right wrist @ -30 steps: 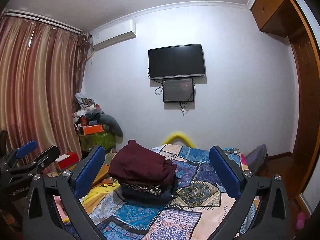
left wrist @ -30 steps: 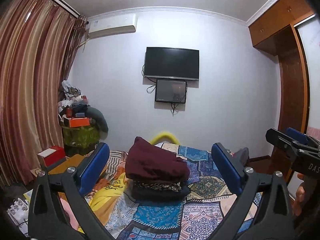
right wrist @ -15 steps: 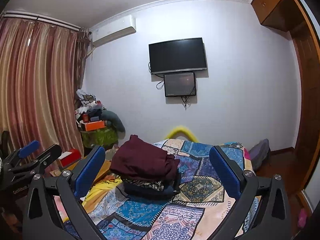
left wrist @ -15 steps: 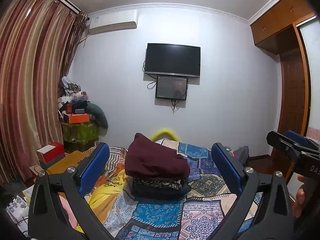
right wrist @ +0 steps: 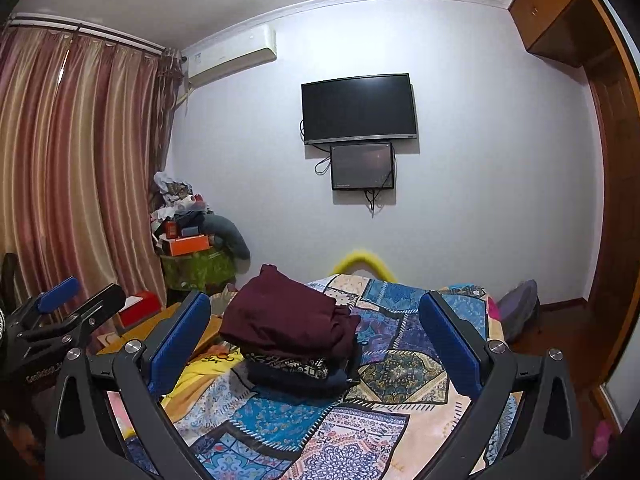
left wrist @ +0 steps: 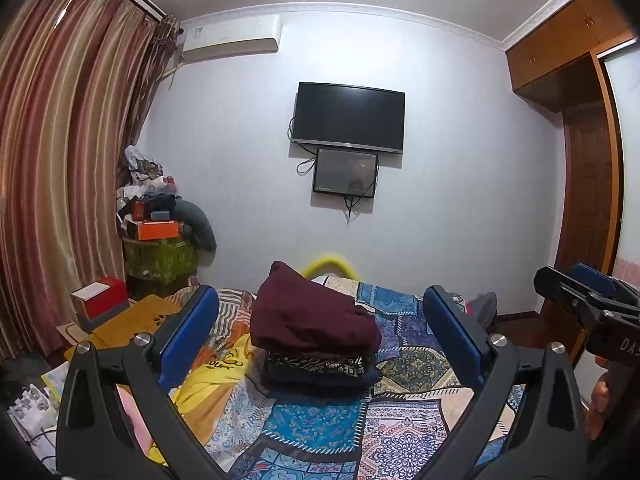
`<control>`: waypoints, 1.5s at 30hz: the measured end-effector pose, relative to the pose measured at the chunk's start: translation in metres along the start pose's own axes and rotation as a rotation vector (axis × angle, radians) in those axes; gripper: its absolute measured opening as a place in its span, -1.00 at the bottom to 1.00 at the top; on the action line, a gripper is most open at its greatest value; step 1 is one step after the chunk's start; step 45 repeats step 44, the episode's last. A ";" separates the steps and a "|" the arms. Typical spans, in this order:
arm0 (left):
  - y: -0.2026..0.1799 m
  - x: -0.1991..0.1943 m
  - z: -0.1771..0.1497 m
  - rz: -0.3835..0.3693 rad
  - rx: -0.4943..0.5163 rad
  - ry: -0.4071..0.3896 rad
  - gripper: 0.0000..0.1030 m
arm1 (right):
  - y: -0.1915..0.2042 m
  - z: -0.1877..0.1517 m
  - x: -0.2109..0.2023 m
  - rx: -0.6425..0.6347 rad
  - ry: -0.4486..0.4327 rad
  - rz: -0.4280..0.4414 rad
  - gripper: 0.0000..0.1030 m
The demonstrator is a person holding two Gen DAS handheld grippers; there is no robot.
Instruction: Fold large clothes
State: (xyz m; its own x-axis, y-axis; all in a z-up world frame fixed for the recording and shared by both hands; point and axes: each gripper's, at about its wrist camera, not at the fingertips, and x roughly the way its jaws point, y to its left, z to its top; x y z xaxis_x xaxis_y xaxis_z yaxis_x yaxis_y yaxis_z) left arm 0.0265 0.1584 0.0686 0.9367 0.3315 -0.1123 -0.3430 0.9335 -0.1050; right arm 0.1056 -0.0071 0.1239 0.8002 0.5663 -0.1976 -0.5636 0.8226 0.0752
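Lettering is scarce: the right gripper (left wrist: 592, 300), seen at the right edge of the left wrist view, carries white characters reading "DAS" before the frame cuts them off. The left gripper (right wrist: 68, 312), seen at the left edge of the right wrist view, bears a white label too blurred to read. The yellow garment (left wrist: 216, 380) shows a dark printed motif that is not legible.

Left gripper (left wrist: 320, 336): jaws spread wide, blue pads well apart, nothing between them and nothing touched. Right gripper (right wrist: 314, 334): same condition, fully spread, holding nothing.

Both grippers hang above the near part of the patchwork bedspread (right wrist: 400, 368) and point at the stack of folded clothes (right wrist: 292, 340). The stack sits on the bedspread (3 layers can be made out): a maroon garment (left wrist: 312, 320) on top, a black-and-white patterned piece under it, and a dark one at the bottom. The yellow garment lies unfolded just beside the stack's left side.

On the far wall hang 2 dark screens, a television (left wrist: 348, 118) with a smaller monitor (left wrist: 346, 174) below.
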 end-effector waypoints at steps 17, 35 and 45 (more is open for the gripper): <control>-0.005 -0.003 -0.002 -0.030 -0.005 0.003 0.99 | -0.001 -0.001 0.000 -0.002 0.004 0.002 1.00; -0.009 -0.001 -0.004 -0.044 -0.002 0.023 0.99 | -0.001 -0.002 0.001 0.007 -0.004 -0.012 1.00; -0.010 0.000 -0.005 -0.035 0.005 0.024 0.99 | 0.000 -0.004 0.003 0.008 0.004 -0.017 1.00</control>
